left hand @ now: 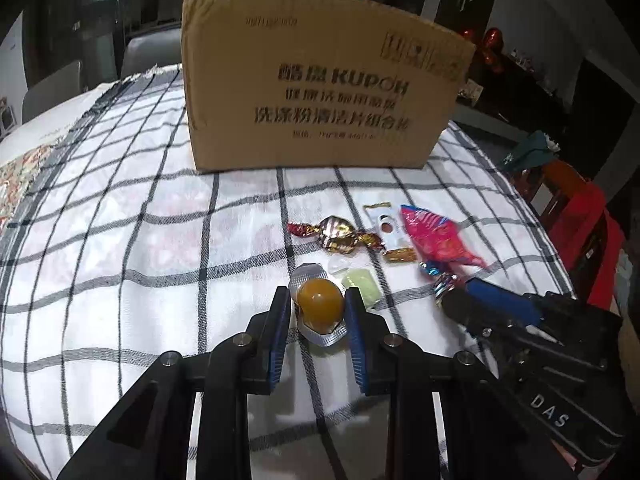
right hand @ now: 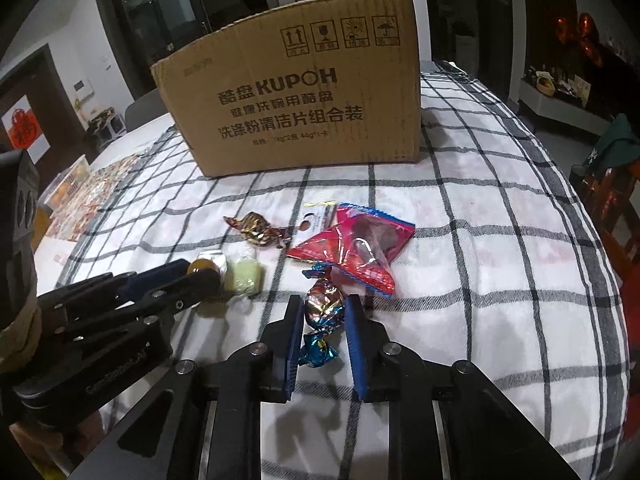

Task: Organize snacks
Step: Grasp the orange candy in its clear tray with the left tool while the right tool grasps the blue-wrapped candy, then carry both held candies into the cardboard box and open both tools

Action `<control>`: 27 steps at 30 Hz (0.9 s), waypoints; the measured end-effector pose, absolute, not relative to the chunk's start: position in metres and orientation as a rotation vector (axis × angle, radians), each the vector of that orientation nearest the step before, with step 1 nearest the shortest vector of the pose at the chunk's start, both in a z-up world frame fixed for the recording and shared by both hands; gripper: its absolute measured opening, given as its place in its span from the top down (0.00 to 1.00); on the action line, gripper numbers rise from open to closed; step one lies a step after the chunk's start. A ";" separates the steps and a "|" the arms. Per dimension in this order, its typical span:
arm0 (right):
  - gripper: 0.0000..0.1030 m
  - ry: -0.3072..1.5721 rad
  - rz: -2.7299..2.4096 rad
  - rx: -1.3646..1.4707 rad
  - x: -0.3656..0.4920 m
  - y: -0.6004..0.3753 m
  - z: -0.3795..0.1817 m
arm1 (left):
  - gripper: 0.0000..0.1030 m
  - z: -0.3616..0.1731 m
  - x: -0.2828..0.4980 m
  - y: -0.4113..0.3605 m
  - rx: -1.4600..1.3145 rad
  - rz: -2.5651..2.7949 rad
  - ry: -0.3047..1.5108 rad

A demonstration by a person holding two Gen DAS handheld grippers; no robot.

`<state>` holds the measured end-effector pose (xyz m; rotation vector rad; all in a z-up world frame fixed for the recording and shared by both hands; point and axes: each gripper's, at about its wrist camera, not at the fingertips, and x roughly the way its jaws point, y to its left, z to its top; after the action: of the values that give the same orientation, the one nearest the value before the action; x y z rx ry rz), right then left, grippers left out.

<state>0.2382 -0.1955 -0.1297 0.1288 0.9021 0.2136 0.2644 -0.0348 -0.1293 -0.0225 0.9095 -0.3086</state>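
My left gripper (left hand: 318,300) is closed around an amber jelly cup (left hand: 320,310) with a silver foil lid, on the checked cloth. My right gripper (right hand: 323,305) is closed around a blue and copper foil candy (right hand: 322,312). Past them lie a gold and red wrapped candy (left hand: 340,233), a pale green sweet (left hand: 362,282), a white card packet (left hand: 386,224) and a pink snack bag (left hand: 438,240). An open cardboard box (left hand: 320,84) stands behind them. The right gripper also shows in the left wrist view (left hand: 452,292), the left gripper in the right wrist view (right hand: 200,276).
A checked tablecloth (left hand: 120,240) covers the table. A patterned mat (right hand: 92,196) and a plastic container (right hand: 66,184) lie at the left edge. Chairs (left hand: 580,208) with red and green items stand at the right side.
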 end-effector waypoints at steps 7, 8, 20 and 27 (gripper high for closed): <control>0.78 0.877 0.239 0.136 0.225 -0.193 -0.116 | 0.73 -0.111 0.250 -0.033 -0.015 -0.310 0.868; 0.78 0.871 0.242 0.136 0.222 -0.192 -0.114 | 0.73 -0.109 0.247 -0.033 -0.015 -0.311 0.862; 0.78 0.779 0.253 0.148 0.206 -0.193 -0.076 | 0.73 -0.067 0.225 -0.029 -0.019 -0.317 0.771; 0.78 0.701 0.257 0.152 0.211 -0.195 -0.046 | 0.73 -0.036 0.226 -0.027 -0.011 -0.320 0.699</control>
<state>0.2107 -0.1947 -0.0458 0.1515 0.7007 0.2574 0.2257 -0.0274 -0.0362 -0.0106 0.6994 -0.3199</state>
